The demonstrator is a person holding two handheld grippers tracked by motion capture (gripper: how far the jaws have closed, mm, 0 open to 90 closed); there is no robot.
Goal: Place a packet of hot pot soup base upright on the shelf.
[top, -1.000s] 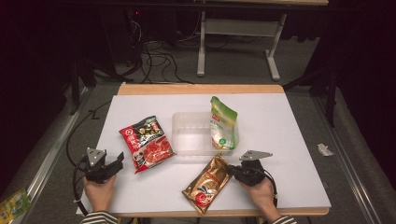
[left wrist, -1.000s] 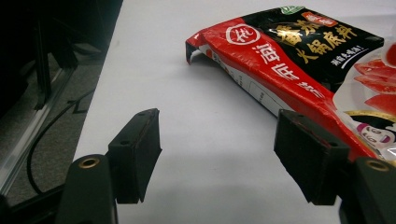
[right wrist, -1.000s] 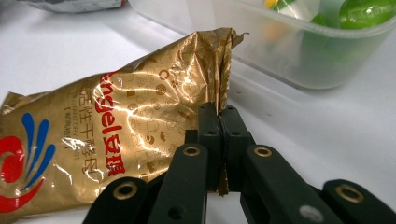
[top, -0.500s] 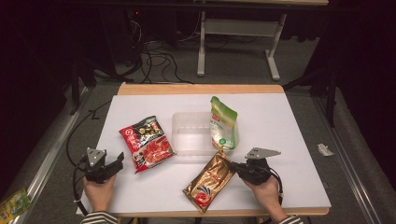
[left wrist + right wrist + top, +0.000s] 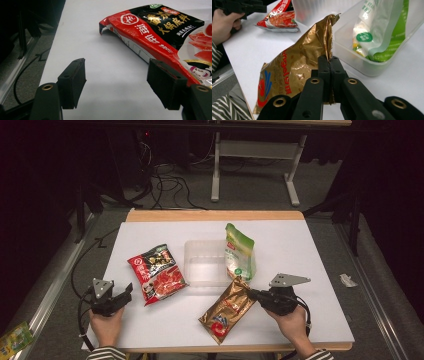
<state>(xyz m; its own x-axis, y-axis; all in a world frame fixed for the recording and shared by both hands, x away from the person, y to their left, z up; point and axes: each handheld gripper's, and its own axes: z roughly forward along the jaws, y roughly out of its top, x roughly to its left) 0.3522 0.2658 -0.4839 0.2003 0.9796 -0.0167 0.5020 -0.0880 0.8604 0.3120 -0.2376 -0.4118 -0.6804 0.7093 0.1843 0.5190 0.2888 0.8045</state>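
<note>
A gold snack bag lies at the table's front middle, its upper right end lifted. My right gripper is shut on that end; in the right gripper view the jaws pinch the crinkled gold bag edge at the gripper tip. A red and black packet lies flat at the left. My left gripper stands open just left of it; the red packet lies beyond the open left gripper. A green and white pouch leans in the clear tub.
The white table top has free room on its right and far side. The clear tub with the green pouch is right behind the gold bag. Cables lie on the floor to the left.
My right gripper has risen and drawn a little right with the gold bag's end, tilting the bag up. The left gripper has not moved.
</note>
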